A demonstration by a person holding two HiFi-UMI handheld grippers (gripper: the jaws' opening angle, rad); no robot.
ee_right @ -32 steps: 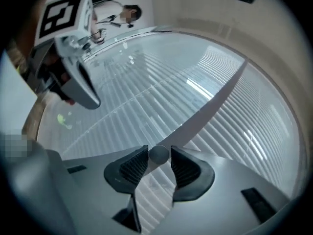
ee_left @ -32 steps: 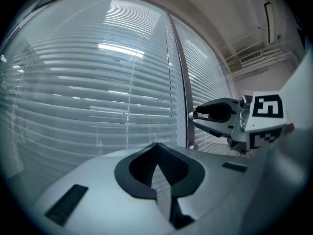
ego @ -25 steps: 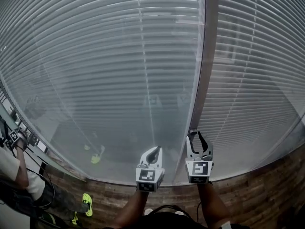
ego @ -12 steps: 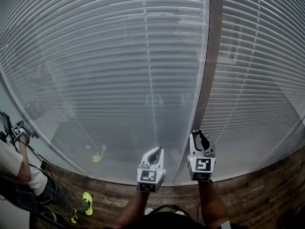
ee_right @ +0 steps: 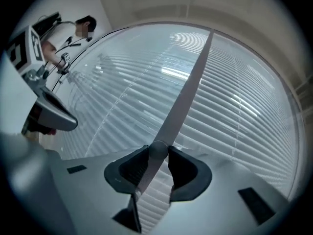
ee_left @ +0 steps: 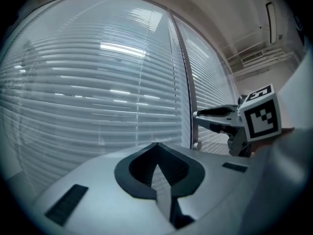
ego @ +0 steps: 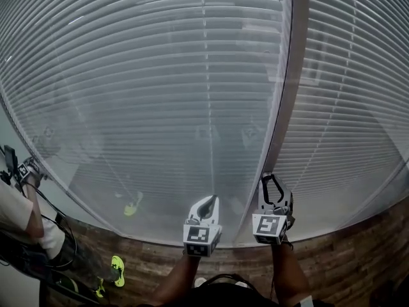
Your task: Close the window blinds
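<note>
Blinds [ego: 160, 94] and mullion [ego: 291, 94] close ahead; free room nearside; person [ego: 16, 213] far at left.

1. The right gripper [ego: 271, 184] has been shifted slightly to the right in the head view.
2. Its jaws, held wide apart a second ago, have been drawn in. They are now set against a round knob [ee_right: 157, 148], which is touched on both sides at the jaw tips.
3. The head view has been swung. The window mullion [ego: 291, 94] and the blinds' vertical cord [ego: 208, 107] are now seen further right than before.
</note>
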